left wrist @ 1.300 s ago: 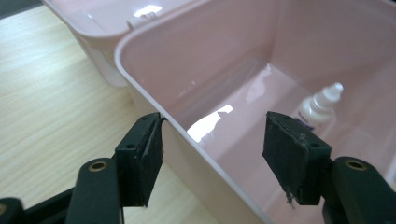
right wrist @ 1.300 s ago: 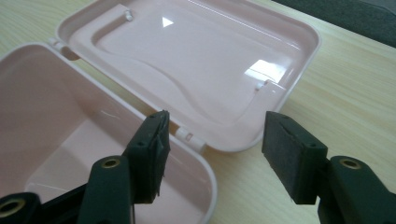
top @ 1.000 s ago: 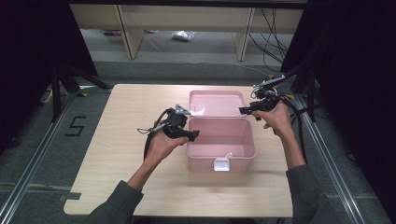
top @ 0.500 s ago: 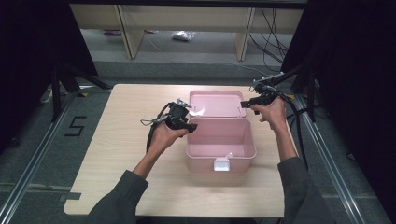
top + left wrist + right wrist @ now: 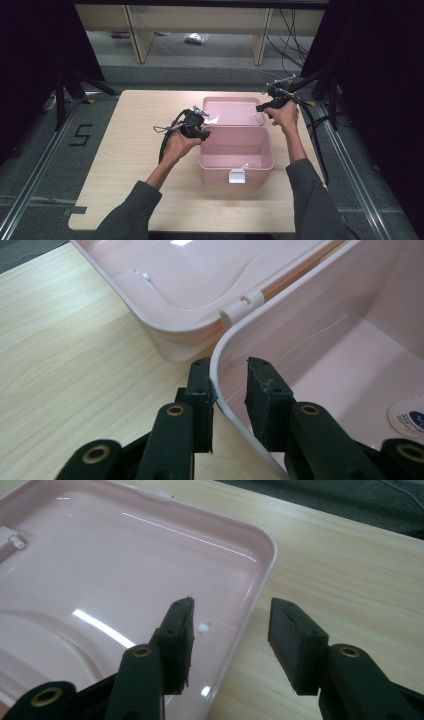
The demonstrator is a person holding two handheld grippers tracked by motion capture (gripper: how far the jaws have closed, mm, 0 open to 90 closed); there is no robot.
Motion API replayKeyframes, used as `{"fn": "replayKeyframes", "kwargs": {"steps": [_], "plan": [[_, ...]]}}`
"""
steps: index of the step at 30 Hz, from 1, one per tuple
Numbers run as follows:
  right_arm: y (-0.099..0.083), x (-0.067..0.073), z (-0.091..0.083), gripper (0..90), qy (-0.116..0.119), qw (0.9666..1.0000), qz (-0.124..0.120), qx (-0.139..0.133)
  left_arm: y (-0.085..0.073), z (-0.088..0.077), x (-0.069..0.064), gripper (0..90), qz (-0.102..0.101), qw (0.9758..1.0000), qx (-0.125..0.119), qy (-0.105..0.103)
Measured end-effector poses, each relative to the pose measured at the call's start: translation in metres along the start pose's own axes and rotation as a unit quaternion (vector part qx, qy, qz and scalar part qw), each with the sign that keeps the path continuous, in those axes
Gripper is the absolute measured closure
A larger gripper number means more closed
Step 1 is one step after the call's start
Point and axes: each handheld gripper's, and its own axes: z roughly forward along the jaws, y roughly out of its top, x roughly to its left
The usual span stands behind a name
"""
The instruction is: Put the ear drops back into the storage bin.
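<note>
Left hand-held gripper [image 5: 227, 385] straddles the near-left rim of the open pink plastic box [image 5: 235, 150], its jaws partly apart, one outside the wall touching it and one inside with a small gap. Right hand-held gripper [image 5: 230, 630] hangs with jaws wide apart over the edge of the box's flat pink lid [image 5: 100, 570], holding nothing. That lid lies folded back on the pale wooden bench [image 5: 125, 150], hinged behind the box, which sits near the bench's middle.
</note>
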Motion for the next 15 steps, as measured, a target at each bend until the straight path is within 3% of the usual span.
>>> {"fn": "replayKeyframes", "kwargs": {"steps": [2,6,8,9,10,13,15], "plan": [[0.001,-0.003,0.003,54.6,-0.005,0.9998,-0.017,0.003,0.000,0.000,0.001,73.6,-0.002,1.0000,-0.001,-0.002],[0.002,-0.005,0.008,56.3,0.000,1.0000,-0.009,0.002,0.000,0.002,0.001,74.5,-0.019,0.9997,-0.013,-0.002],[0.002,-0.008,0.011,57.4,-0.003,1.0000,-0.007,-0.001,0.000,0.002,0.001,74.6,-0.020,0.9997,-0.013,-0.002],[0.001,-0.007,0.012,58.0,0.000,1.0000,0.009,0.002,0.000,0.002,0.000,74.6,-0.021,0.9997,-0.014,0.001],[0.000,-0.010,0.015,58.2,-0.003,1.0000,0.004,-0.002,0.000,0.002,0.000,74.7,-0.021,0.9997,-0.014,0.002],[-0.001,-0.012,0.020,59.2,-0.001,0.9999,0.016,-0.007,0.000,0.000,-0.001,74.6,-0.009,0.9999,-0.003,0.006],[0.000,-0.015,0.019,59.2,-0.005,1.0000,0.003,0.002,-0.001,0.000,-0.001,74.5,-0.011,0.9999,-0.002,0.003]]}}
